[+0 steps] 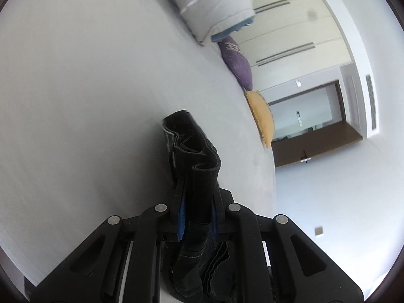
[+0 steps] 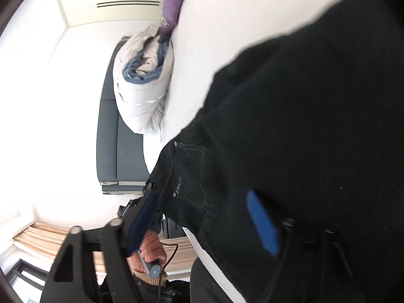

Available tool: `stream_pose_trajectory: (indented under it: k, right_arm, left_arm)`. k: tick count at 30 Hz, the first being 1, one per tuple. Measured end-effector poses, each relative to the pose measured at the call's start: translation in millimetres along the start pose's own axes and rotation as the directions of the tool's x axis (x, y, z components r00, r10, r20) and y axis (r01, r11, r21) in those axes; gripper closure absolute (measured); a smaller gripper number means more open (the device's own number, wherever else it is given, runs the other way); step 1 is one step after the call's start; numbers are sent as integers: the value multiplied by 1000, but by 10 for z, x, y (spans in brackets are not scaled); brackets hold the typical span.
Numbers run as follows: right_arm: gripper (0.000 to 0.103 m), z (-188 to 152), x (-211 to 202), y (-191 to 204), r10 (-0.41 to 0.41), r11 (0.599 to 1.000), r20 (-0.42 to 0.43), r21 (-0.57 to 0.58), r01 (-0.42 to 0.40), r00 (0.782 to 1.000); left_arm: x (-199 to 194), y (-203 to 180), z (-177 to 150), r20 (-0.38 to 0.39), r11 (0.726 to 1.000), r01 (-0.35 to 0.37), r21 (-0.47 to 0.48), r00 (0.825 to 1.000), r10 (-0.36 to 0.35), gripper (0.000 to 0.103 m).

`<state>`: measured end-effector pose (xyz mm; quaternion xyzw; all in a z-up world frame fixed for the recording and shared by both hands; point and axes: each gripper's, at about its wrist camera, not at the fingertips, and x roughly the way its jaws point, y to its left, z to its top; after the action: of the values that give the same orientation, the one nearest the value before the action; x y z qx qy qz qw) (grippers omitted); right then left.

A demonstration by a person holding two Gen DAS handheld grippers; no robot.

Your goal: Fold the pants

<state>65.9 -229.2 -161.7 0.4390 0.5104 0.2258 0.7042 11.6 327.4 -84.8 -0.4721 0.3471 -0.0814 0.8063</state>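
Black denim pants [image 1: 192, 146] are pinched in a bunched fold between the pressed-together fingers of the left gripper [image 1: 198, 202], above the white bed [image 1: 88, 88].

No legible writing is seen. The right gripper [image 2: 202, 217] is spread wide around the waistband, at the bed's edge; bare sheet lies beyond.

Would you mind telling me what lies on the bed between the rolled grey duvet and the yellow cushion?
A purple cushion lies there, along the bed's edge, between the duvet and the yellow cushion; the left wrist view shows it.
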Motion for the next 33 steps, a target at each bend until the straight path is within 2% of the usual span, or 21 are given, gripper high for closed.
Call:
stream_pose_trajectory:
  k: [3, 5, 7, 8, 9, 12, 13, 15, 16, 18, 20, 21, 24, 25, 26, 27, 30, 31, 33]
  right_arm:
    - [22, 30, -154, 26, 41, 999, 13, 17, -42, 999]
    - [22, 31, -312, 20, 73, 997, 29, 24, -73, 997]
    - [22, 15, -494, 12, 90, 996, 46, 15, -90, 995]
    - [22, 5, -594, 5, 103, 995, 54, 12, -104, 993]
    - [22, -7, -696, -5, 116, 993, 64, 6, -117, 991]
    - [22, -30, -915, 29, 121, 993, 92, -12, -121, 988]
    - [22, -23, -1003, 24, 110, 994, 99, -21, -108, 989]
    - [22, -7, -1125, 25, 90, 996, 108, -30, -87, 990]
    - [22, 0, -1177, 11, 85, 996, 103, -31, -83, 991]
    - [22, -13, -1224, -4, 61, 997, 79, -45, -58, 995]
    - [22, -33, -1190, -35, -30, 998, 35, -52, 31, 999]
    - [22, -48, -1171, -53, -39, 998, 22, -52, 40, 999]
    - [22, -82, -1101, -92, -14, 999, 20, -33, 15, 1000]
    - [22, -102, -1090, -118, -15, 1000, 19, -27, 15, 1000]
    - [24, -101, -1074, -119, -34, 999, 15, -12, 34, 999]
    - [26, -134, -1120, -147, -45, 999, 16, 0, 45, 999]
    - [27, -170, -1357, -163, -36, 999, 59, 20, 35, 998]
    - [27, -184, -1416, -172, -42, 999, 64, 20, 40, 997]
    - [27, -194, -1445, -187, -68, 998, 45, 22, 67, 997]
  left_arm:
    - [-20, -660, -145, -3, 984, 12, 179, 1000, -12, 90]
    - [17, -1124, -360, -24, 945, 16, 327, 1000, -9, 90]
    - [110, -1660, -774, -65, 854, 28, 520, 998, 7, 90]
    - [189, -1908, -1073, -98, 786, 47, 617, 995, 18, 90]
    - [257, -2050, -1319, -126, 731, 64, 679, 992, 30, 90]
    - [566, -2305, -2344, -237, 510, 145, 848, 964, 121, 90]
    - [667, -2296, -2638, -263, 451, 167, 877, 952, 159, 90]
    - [846, -2224, -3059, -276, 360, 182, 915, 934, 229, 90]
    - [869, -2157, -3253, -276, 331, 182, 926, 924, 263, 90]
    - [923, -2120, -3352, -255, 321, 159, 934, 925, 282, 90]
    - [908, -2159, -3358, -215, 291, 129, 948, 934, 285, 90]
    - [905, -2183, -3360, -198, 274, 118, 954, 937, 288, 90]
    - [893, -2247, -3447, -146, 190, 91, 978, 942, 301, 90]
    - [882, -2265, -3477, -129, 169, 81, 982, 945, 300, 90]
    - [877, -2272, -3490, -120, 162, 74, 984, 947, 299, 90]
    - [876, -2277, -3480, -119, 173, 69, 982, 947, 300, 90]
    - [849, -2260, -3432, -130, 242, 59, 969, 949, 289, 90]
    - [845, -2257, -3431, -132, 251, 59, 966, 949, 287, 90]
    - [814, -2249, -3432, -125, 240, 56, 969, 951, 282, 90]
